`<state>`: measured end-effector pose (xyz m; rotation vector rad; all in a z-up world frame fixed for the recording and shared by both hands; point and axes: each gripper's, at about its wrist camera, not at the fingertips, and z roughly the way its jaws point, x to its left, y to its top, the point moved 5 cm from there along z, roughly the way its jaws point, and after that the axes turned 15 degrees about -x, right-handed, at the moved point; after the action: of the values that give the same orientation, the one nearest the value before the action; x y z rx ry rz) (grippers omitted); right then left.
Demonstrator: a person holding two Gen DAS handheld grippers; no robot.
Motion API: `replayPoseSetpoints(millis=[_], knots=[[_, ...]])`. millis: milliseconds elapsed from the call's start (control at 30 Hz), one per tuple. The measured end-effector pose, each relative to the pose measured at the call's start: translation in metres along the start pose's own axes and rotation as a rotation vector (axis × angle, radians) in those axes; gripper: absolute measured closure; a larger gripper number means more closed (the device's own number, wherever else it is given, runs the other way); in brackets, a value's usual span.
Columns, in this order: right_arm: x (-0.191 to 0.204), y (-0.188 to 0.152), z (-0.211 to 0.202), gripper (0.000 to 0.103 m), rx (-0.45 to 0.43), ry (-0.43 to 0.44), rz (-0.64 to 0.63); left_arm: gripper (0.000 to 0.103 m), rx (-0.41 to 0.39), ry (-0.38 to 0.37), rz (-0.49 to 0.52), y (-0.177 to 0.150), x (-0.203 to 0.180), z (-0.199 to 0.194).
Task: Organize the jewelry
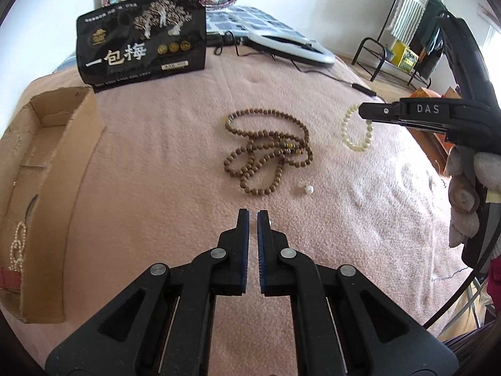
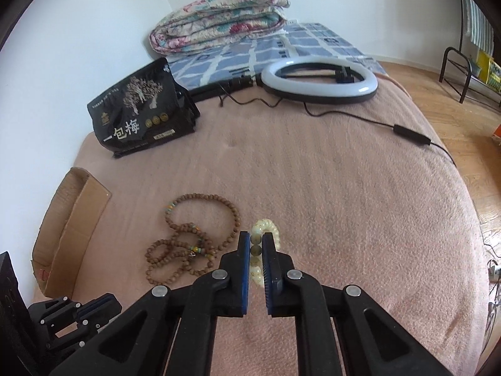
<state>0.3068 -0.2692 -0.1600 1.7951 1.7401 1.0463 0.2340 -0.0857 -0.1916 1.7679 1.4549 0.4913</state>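
Left wrist view: left gripper point(image 1: 253, 216) has its jaws clenched w/ nothing visible between them, hovering over the pink blanket point(image 1: 175, 163) on the bed. Cardboard box point(image 1: 47, 163) sits at the left edge; a pearl strand point(image 1: 18, 247) already lies inside, so approx one piece looks sorted. Brown bead necklace point(image 1: 266, 153) is coiled mid-blanket, untouched, and a single pearl earring point(image 1: 309, 189) lies just beside its near loop. Right gripper point(image 1: 364, 111) is at the right, a gloved hand point(image 1: 463, 194) behind it, w/ the cream bead bracelet point(image 1: 357, 131) hanging off its tip, clear of the blanket.

Right wrist view: right gripper point(image 2: 256, 244) jaws are clamped on the cream bead bracelet point(image 2: 266, 228), beads pinched between the pads. Judging from this, bracelet transfer to the box is underway; necklace & earring still left, so task is maybe under halfway.

View diffs: only the left view shows box contents & the earring. Only the right view shows the actual pinch on the beads, plus the whole ring light point(image 2: 319, 80) & folded quilt point(image 2: 219, 15) at the far end.
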Motion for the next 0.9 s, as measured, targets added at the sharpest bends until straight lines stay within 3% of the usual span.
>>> replayPoseSetpoints(millis=[133,267,300,333,400,733,800,900], knots=[[0.006,0.005,-0.011,0.098,-0.027,0.007,-0.011,0.1,-0.008,-0.01,-0.024,0.004,0.006,-0.006],[0.006,0.003,-0.014,0.098,-0.029,0.003,-0.018,0.098,0.034,-0.039,-0.055,-0.004,0.003,0.002],[0.005,0.002,-0.014,0.098,-0.027,0.002,-0.019,0.089,0.052,-0.044,-0.055,-0.007,0.001,0.006],[0.004,0.001,-0.014,0.098,-0.023,0.002,-0.021,0.07,0.063,-0.045,-0.051,-0.009,-0.001,0.008],[0.001,-0.001,-0.014,0.098,-0.019,0.002,-0.02,0.063,0.051,-0.04,-0.028,-0.012,-0.005,0.01],[-0.005,-0.001,-0.013,0.098,-0.016,0.011,-0.015,0.064,0.061,-0.024,0.082,-0.019,-0.025,0.035],[-0.004,-0.001,-0.013,0.098,-0.015,0.014,-0.018,0.073,0.064,-0.02,0.097,-0.02,-0.026,0.039],[-0.002,-0.001,-0.012,0.098,-0.013,0.019,-0.017,0.078,0.072,-0.001,0.102,-0.023,-0.023,0.047]])
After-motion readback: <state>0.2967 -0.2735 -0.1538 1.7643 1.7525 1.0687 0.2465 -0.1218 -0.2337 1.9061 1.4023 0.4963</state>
